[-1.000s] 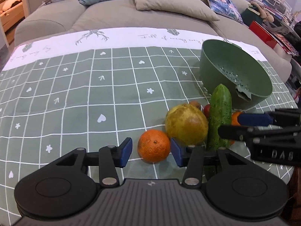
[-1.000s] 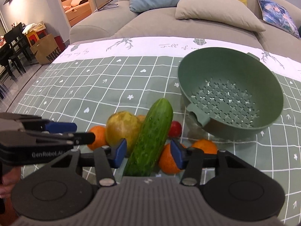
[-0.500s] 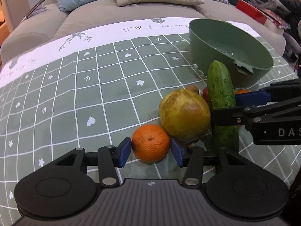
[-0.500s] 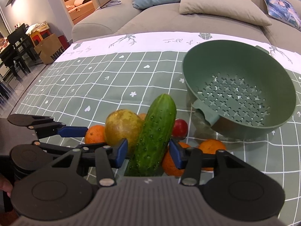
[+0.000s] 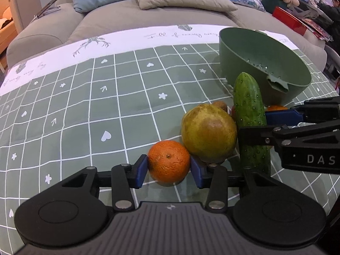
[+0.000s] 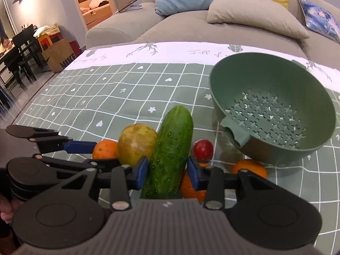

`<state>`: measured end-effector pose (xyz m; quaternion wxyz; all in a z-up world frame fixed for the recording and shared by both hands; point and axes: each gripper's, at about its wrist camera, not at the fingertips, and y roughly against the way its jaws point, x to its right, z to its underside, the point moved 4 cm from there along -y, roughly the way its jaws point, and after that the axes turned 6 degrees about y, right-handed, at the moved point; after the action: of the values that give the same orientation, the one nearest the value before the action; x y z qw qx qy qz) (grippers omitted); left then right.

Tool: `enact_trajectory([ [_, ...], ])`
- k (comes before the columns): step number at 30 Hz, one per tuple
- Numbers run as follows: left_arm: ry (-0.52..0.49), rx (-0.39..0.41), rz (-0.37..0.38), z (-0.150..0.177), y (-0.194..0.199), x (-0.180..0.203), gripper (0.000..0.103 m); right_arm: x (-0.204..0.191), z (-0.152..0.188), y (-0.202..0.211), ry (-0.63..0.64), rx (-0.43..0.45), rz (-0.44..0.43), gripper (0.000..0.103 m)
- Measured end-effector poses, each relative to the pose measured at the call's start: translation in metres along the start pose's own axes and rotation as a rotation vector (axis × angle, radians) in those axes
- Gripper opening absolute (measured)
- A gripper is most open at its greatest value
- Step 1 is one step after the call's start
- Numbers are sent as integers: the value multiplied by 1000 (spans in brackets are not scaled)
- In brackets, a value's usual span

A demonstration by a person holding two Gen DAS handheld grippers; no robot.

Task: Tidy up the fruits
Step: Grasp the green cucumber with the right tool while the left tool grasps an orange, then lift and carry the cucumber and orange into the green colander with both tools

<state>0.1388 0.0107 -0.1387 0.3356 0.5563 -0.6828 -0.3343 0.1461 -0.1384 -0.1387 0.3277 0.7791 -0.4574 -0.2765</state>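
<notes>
I read "DAS" on my right gripper (image 5: pixel 263 125), pinching the cucumber (image 6: pixel 170 153), tip tilted toward the colander (image 6: pixel 274 108); my left gripper (image 5: pixel 169 167) pinches the orange (image 5: pixel 169 162).

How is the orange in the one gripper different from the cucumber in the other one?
The orange is round and bright orange; the cucumber is long, dark green and bumpy. The orange fits wholly between the left gripper pads, while the cucumber sticks out well past the right gripper tips. The cucumber points toward the green colander; the orange sits beside the big yellow-green fruit. Both have gripper pads against their sides.
</notes>
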Motion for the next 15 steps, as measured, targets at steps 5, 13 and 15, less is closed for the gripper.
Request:
enact_trajectory([
  [5, 5, 18, -7, 1, 16, 4, 49, -9, 3, 14, 33, 34, 8, 36],
  [13, -2, 63, 8, -6, 44, 16, 49, -8, 5, 45, 23, 107, 27, 35],
  [15, -7, 78, 12, -10, 49, 20, 49, -7, 2, 55, 20, 130, 34, 34],
])
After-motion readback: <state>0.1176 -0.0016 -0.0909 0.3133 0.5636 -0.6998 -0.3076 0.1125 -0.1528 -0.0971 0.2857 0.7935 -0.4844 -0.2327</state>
